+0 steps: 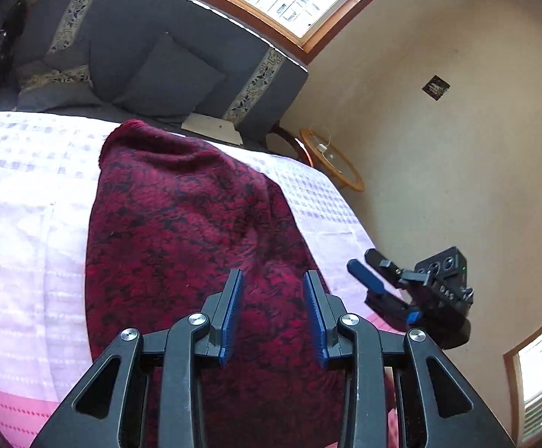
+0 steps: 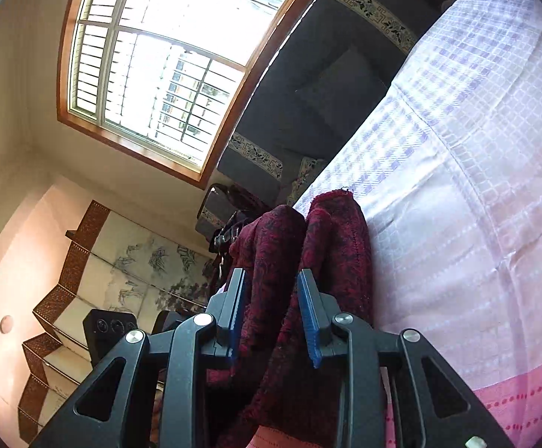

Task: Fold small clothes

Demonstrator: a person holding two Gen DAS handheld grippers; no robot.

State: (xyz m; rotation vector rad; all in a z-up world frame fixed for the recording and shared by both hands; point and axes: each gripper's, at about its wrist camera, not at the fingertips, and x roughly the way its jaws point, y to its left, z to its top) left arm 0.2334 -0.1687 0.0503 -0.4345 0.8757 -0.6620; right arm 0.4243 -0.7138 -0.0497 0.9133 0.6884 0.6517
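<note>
While the dark red patterned knit garment (image 1: 181,231) lies in a long band on the white-and-lilac checked bedspread (image 1: 21,194), both tools sit at its near end with jaws parted. Left gripper (image 1: 273,317) hovers over the cloth, blue pads clear of it, gripping nothing. Right gripper (image 2: 271,317) has the raised folds of the garment (image 2: 327,246) running between its fingers, but the pads do not seem to press; reads as let go, not clamped. From the left wrist view the right gripper (image 1: 373,283) shows off the bed's edge, to the side of the garment, well clear of the left tool. Judged step: a lengthwise fold looks laid down and released, cross fold not yet made. Next move likely calls for each gripper to pinch a near corner, then carry that end up toward the far hem beside the navy cushions (image 1: 166,74), keeping edges aligned so the thick knit does not bunch
</note>
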